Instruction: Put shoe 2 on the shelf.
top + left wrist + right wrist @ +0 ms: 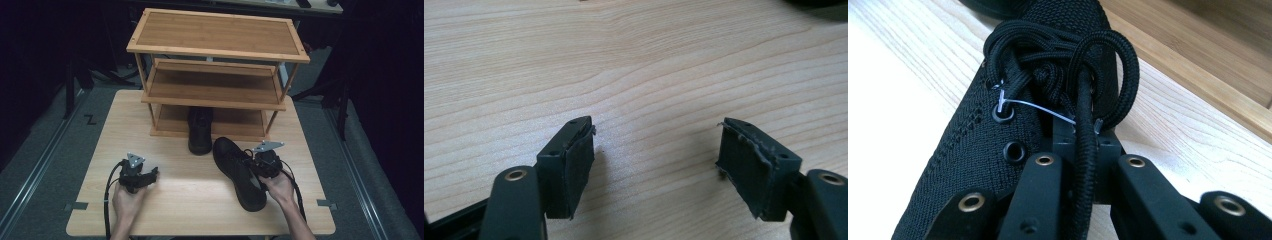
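1. The black shoe [239, 172] lies on the table [190, 192] toward its near right corner, toe pointing to the near edge, heel up toward the wooden shoe rack [215, 75] at the far edge. A second shoe [200, 131] stands half inside the rack's bottom shelf.
2. The right gripper [255, 164] sits at the laced side of the shoe; in the right gripper view its jaws are closed tight around a lace [1087, 150] and the knit edge by the eyelets.
3. The left gripper [150, 176] rests near the near left corner, jaws spread wide over bare wood, holding nothing.
4. Handling, as I judge it: the shoe looks light, with a soft knit upper that gives under the pads and a stiffer sole.
5. A lace-only hold would likely let the shoe swing and tilt; the collar or tongue edge gives a firmer bite.
6. The round laces look slick, so slipping is the main risk.
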`<state>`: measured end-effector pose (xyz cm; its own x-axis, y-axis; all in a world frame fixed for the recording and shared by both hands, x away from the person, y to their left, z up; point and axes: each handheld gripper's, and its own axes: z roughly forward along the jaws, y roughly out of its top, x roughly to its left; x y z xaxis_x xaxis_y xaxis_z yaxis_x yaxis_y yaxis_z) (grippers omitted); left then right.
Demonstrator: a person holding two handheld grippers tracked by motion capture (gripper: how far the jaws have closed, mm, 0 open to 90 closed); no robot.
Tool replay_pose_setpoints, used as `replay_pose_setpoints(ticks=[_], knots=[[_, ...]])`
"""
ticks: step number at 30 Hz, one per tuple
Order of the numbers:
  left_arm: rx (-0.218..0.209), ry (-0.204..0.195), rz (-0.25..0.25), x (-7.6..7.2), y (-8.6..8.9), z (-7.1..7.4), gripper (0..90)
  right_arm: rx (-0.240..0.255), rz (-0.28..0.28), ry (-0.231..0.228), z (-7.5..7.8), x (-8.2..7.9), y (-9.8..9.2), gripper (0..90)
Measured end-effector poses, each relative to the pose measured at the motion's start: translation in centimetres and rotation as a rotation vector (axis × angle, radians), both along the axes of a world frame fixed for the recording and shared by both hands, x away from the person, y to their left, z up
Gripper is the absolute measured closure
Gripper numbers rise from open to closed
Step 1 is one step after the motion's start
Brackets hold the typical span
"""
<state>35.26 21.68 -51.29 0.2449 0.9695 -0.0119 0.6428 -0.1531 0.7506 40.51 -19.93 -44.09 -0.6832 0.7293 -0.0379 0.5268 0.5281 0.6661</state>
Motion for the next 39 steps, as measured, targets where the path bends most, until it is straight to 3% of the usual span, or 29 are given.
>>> replay_pose_setpoints(ticks=[6,15,22,33,39], knots=[[-0.001,-0.002,-0.003,0.0,-0.1,0.0,30.6,0.052,-0.013,0.020,0.3,0.0,-0.3,85.3],[-0.001,-0.001,-0.009,0.0,-0.1,0.0,30.7,0.102,-0.047,0.010,1.3,0.4,-0.6,85.3],[-0.002,-0.002,-0.017,-0.1,-0.2,0.0,30.6,0.168,-0.132,-0.002,2.2,2.0,-0.9,85.3],[-0.002,-0.002,-0.030,-0.1,-0.3,0.0,30.6,0.203,-0.266,-0.051,3.2,5.3,0.9,85.3],[-0.003,-0.002,-0.036,-0.1,-0.3,0.0,30.6,0.197,-0.315,-0.077,3.1,6.9,2.4,85.2]])
